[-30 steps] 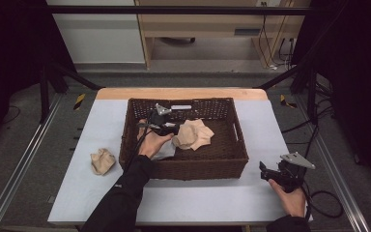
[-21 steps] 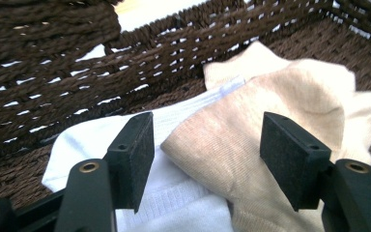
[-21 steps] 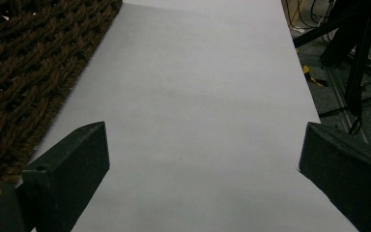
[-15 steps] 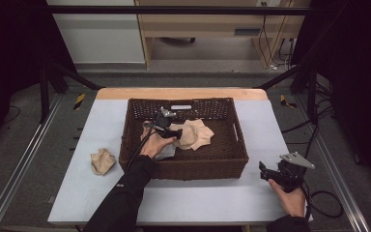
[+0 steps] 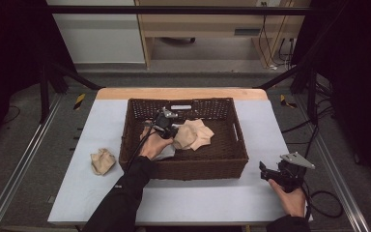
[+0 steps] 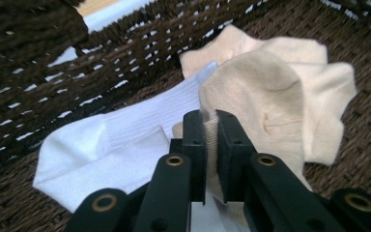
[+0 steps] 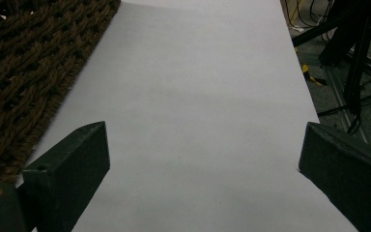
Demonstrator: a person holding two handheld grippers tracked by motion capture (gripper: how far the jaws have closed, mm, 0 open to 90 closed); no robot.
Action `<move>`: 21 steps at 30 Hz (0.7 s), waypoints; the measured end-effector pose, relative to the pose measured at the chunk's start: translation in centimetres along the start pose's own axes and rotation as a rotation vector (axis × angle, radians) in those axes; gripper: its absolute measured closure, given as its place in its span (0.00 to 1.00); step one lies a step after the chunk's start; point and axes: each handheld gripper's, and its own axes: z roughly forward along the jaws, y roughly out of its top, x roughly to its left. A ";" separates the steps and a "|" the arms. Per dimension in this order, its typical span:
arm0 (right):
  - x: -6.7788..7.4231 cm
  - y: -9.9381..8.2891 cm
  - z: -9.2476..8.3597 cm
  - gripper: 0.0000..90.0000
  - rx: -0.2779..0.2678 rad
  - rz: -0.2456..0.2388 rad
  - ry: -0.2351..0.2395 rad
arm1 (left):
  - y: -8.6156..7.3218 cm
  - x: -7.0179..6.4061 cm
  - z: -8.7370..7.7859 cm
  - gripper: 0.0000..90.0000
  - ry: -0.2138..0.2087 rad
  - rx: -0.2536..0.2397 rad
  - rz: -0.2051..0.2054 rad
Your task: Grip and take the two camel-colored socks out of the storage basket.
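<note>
**Socks in a wicker basket: soft goods, pinched at an edge**

Socks are the load here, and by the look of them they will handle as light, limp cloth: nothing stiff, nothing fragile, little chance of slipping once a fold is trapped. A thin edge or cuff seems the best place to take hold, since the bulk of a sock would only bunch between the jaws.

The left gripper point(image 6: 210, 121) sits inside the dark woven basket point(image 5: 232, 162) on the tabletop point(image 5: 212, 203), its jaws clenched on the edge of a beige sock point(image 6: 256, 92). A thin ridge of that fabric stands between the two black jaws. A white sock point(image 6: 111, 145) lies just beside it, partly under it, on the basket floor.

The right gripper point(image 5: 276, 173) rests near the tabletop's right front corner, jaws spread wide and holding nothing.

Count: one basket. Beige cloth in it appears to be two socks overlapping, though the exact number is hard to tell. One white sock is there too. One more crumpled beige sock point(image 5: 102, 161) lies on the tabletop, left of the basket and apart from it.
</note>
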 end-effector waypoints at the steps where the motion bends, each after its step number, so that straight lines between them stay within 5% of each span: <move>1: 0.0 0.0 0.0 0.05 0.000 0.000 0.001 | 0.2 0.0 -0.6 0.94 -0.022 -0.046 -0.030; 8: 0.0 0.0 -0.1 0.05 -0.004 -0.002 0.000 | 0.3 -0.5 -2.2 0.94 -0.038 -0.140 -0.009; 13: 0.0 0.0 -0.1 0.05 -0.003 -0.002 -0.002 | 1.0 -0.6 -4.8 0.94 -0.056 -0.246 -0.021; 21: -0.1 0.0 -0.1 0.05 -0.005 -0.005 -0.004 | 1.7 -0.7 -7.7 0.94 -0.078 -0.347 -0.032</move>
